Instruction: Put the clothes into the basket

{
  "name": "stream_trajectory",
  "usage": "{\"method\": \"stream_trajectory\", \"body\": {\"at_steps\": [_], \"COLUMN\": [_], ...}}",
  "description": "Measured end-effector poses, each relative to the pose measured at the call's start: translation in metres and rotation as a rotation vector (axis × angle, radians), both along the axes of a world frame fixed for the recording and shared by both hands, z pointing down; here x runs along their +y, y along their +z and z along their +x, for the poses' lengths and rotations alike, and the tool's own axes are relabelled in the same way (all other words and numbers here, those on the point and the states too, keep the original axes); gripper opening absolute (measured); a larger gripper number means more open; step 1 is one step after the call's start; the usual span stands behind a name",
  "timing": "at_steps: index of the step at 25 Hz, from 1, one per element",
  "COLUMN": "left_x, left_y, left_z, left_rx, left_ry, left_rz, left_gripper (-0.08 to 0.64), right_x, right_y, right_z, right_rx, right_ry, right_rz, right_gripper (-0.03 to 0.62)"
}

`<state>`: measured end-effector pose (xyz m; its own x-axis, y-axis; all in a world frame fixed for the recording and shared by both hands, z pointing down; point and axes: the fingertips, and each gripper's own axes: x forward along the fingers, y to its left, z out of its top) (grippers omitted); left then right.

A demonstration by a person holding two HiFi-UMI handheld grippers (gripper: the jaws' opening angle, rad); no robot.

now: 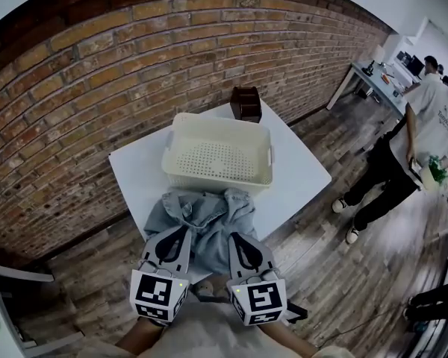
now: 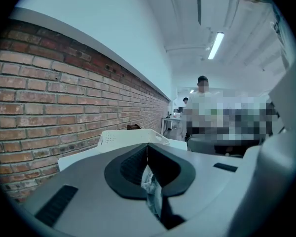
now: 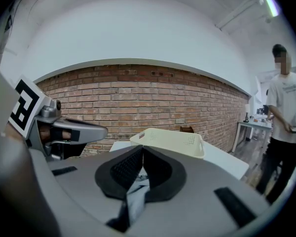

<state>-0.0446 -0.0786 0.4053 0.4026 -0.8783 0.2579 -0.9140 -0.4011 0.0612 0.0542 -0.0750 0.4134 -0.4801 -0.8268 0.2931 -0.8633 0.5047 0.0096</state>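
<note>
A grey-blue garment [image 1: 203, 216] lies bunched on the near edge of the white table [image 1: 302, 174], just in front of the cream perforated basket [image 1: 218, 154]. My left gripper [image 1: 182, 231] is shut on the garment's left part, with pale fabric [image 2: 151, 182] pinched between its black pads. On the garment's right part my right gripper [image 1: 234, 236] is shut too, and grey cloth [image 3: 137, 187] hangs between its pads. The basket [image 2: 130, 135] [image 3: 173, 140] stands empty beyond both grippers.
A dark brown box [image 1: 246, 103] stands at the table's far corner behind the basket. A brick wall [image 1: 97, 80] runs along the table's left and far sides. A person [image 1: 425, 136] stands on the wooden floor at the right, near another table [image 1: 373, 80].
</note>
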Motion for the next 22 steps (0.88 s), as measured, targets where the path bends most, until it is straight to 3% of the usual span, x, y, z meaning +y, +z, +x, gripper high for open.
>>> {"method": "stream_trajectory", "body": {"at_steps": [13,22], "left_x": [-0.007,-0.019], "left_y": [0.019,0.067], "left_z": [-0.009,-0.035], "left_rx": [0.003,-0.022], "left_ry": [0.027,0.098], "left_rz": [-0.025,-0.220], "left_gripper": [0.011,0.034], "right_x": [-0.005,-0.013], "right_y": [0.011,0.030], "right_z": [-0.006,0.006], "right_rx": [-0.023,-0.009], "right_ry": [-0.007,0.035], "right_rz": [-0.013,-0.065], "right_gripper": [0.006,0.012]}}
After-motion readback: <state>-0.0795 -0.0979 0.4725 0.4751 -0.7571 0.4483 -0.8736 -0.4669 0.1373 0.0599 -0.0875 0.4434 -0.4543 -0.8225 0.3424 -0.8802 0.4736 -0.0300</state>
